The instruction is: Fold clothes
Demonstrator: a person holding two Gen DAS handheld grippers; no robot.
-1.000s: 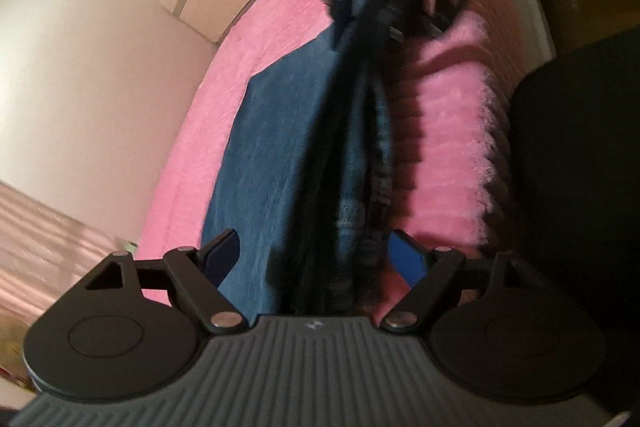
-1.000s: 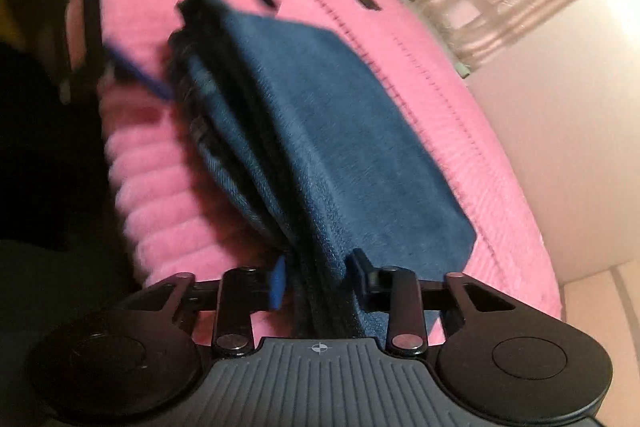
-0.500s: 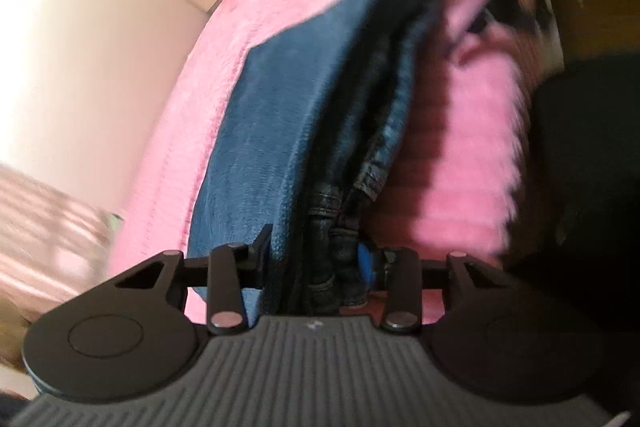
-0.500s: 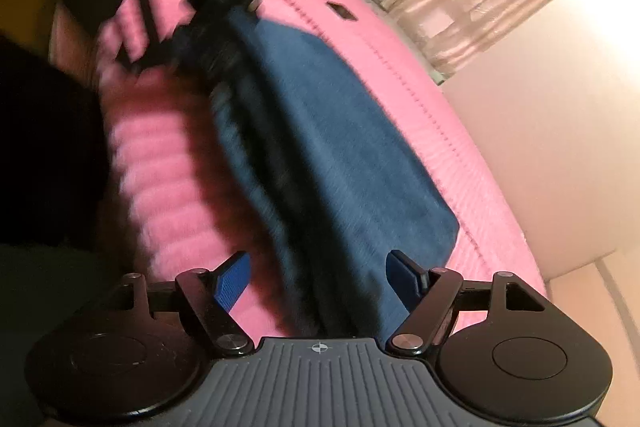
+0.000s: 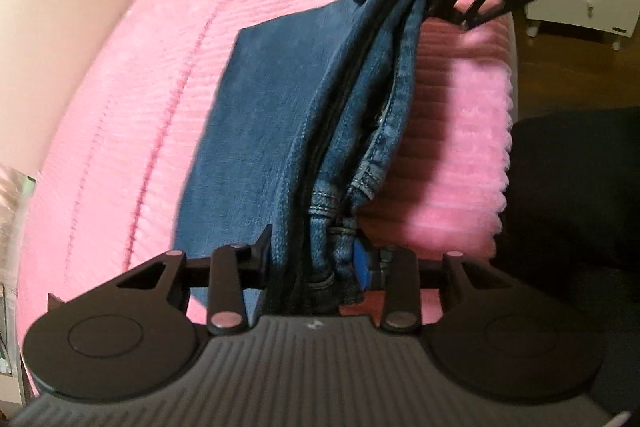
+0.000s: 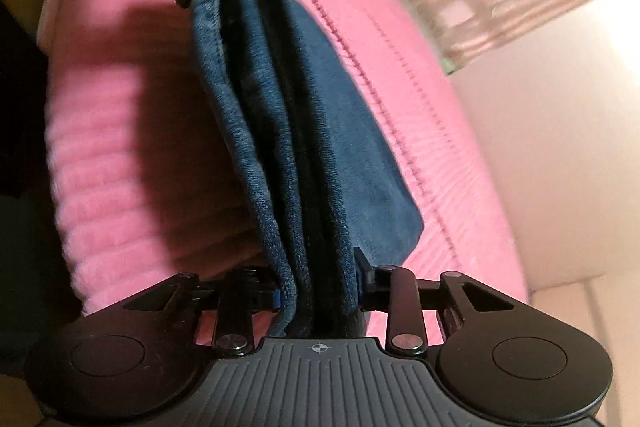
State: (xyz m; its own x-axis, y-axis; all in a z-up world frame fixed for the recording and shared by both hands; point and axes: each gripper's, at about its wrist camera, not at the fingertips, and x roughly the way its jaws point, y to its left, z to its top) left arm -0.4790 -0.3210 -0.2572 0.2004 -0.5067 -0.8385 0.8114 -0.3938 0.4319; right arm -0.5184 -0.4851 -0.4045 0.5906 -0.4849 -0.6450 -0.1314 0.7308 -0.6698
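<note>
Denim fills both grips: the left gripper (image 5: 314, 257) pinches the hem end of the jeans (image 5: 260, 131), and the right gripper (image 6: 318, 289), which has just closed again, pinches the other end. Compared with a second ago, the folded edge hangs above the pink bed (image 5: 132, 75), ready for the next fold. Count: one jeans, two grippers, one bed.

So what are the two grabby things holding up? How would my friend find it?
Look at the big fuzzy pink blanket. Above its near edge, blue jeans hang folded in thick layers, one end pinched in the left gripper, the other in the right gripper. They are the only dark blue, stitched denim thing there.
</note>
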